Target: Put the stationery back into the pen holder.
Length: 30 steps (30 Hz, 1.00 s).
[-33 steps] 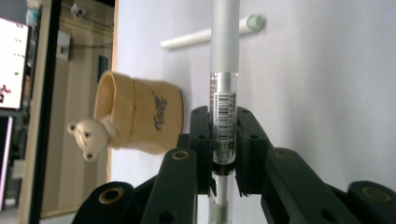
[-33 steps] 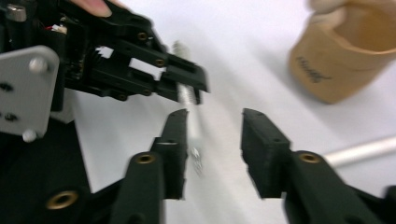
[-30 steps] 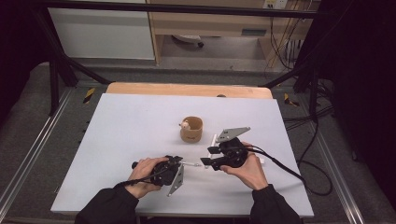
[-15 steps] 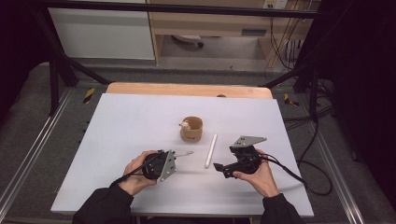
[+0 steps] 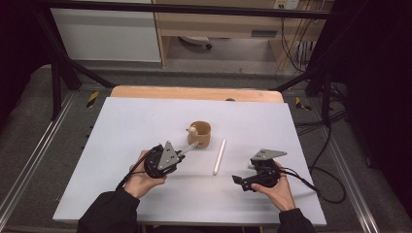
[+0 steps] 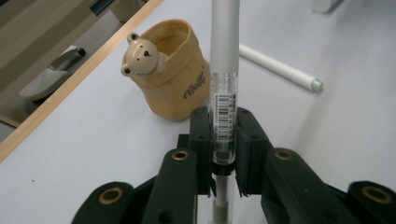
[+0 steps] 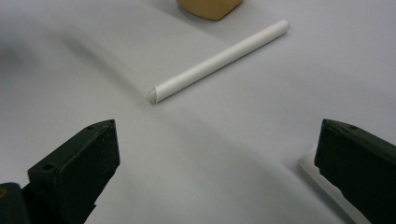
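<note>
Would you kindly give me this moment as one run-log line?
left gripper: shut on pen | right gripper: open | cap: on table | cup: upright

Between the left tongs, the pen shows clear glossy plastic below a matt silvery barrel. Beside it, the cup looks smooth, tan and rubbery. The worktop is matt, wood-edged.

**Three cameras, one shared patch of table**

The high view looks forward and down from above the person's side, taking in the whole table from some way off. The left gripper view sits close, looking along its own jaws at the bear cup just ahead. The right gripper view looks low across the tabletop, its near edges somewhat blurred. All three share the white tube beside that cup.
</note>
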{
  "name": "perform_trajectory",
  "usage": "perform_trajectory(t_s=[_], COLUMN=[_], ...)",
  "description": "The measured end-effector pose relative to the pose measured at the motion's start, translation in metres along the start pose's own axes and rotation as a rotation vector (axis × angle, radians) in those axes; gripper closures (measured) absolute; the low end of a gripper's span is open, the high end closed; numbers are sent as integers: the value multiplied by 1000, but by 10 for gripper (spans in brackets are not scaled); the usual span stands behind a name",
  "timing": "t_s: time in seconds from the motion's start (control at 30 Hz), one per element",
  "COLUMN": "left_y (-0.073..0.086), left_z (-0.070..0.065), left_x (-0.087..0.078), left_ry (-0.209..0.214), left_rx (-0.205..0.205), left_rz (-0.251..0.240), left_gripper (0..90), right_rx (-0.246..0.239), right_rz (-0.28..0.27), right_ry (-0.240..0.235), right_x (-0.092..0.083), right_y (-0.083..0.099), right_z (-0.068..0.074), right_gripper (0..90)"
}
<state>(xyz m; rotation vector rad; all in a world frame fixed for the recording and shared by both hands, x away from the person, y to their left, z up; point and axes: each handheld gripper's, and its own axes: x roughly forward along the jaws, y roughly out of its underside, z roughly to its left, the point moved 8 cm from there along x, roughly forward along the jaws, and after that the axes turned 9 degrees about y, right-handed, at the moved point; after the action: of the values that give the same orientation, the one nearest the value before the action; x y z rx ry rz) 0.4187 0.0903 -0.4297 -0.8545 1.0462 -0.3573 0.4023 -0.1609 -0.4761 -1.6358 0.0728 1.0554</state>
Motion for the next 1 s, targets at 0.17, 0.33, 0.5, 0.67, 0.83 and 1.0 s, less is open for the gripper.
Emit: perform_trajectory(t_s=[0.17, 0.33, 0.5, 0.67, 0.83, 1.0], left_y=[-12, -26, -44, -63, -81, -92], left_z=[5, 10, 17, 24, 32, 38], left_x=[1, 4, 8, 10, 13, 21], left_ry=[8, 26, 27, 26, 16, 5], left_rx=[-95, -165, -217, -248, -272, -281], left_rz=[-43, -86, -125, -159, -190, -194], left_gripper=[787, 787, 787, 787, 787, 787], right_rx=[4, 5, 0, -18, -30, -30], right_rz=[-14, -16, -8, -9, -4, -7], right_ry=[5, -3, -3, -1, 0, -2], right_x=[-3, -6, -5, -5, -5, -6], right_y=[6, 10, 15, 16, 17, 17], right_z=[-5, -8, -10, -10, -10, -10], right_gripper=[6, 7, 7, 7, 7, 7])
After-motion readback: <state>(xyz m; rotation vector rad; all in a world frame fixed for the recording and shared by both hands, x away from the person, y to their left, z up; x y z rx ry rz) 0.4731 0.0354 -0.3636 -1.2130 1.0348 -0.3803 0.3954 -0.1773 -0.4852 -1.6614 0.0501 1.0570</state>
